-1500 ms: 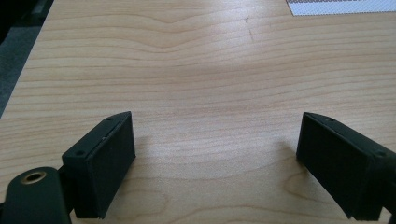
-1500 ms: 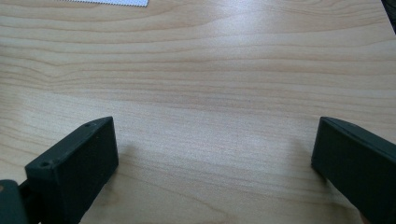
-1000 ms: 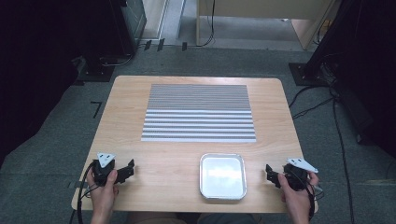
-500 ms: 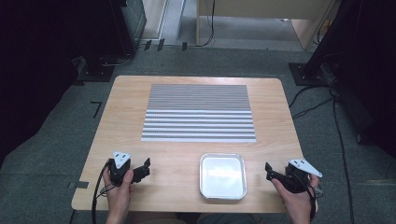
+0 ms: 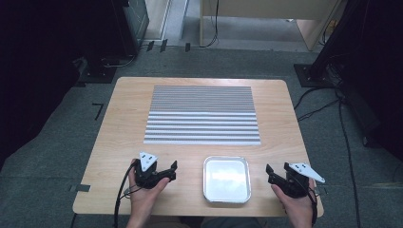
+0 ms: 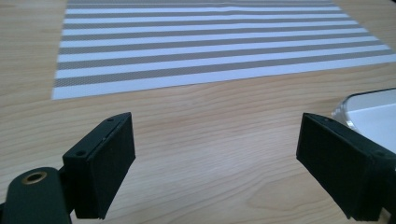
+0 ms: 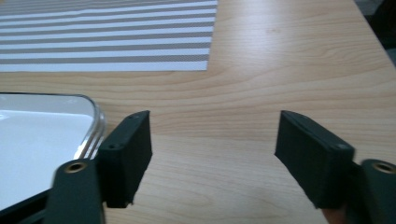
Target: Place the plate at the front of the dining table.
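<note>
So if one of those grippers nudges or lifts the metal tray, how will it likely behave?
The tray looks thin-walled, shallow and empty, so probably light and stiff. Its flat base on the smooth wooden table suggests it would slide rather than tip. The rolled, shiny rim may be slippery between jaws, so a lift from one edge could tilt it.

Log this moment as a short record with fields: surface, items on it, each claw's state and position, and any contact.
surface: wooden table
items: striped placemat at mid-table; empty metal tray near the front edge
left claw: open, nothing between the jaws, left of the tray, pointing toward it
right claw: open, jaws have just been closing, nothing between them, right of the tray
contact: neither claw touches the tray or the placemat
tray vs placemat: apart, bare wood between them
</note>
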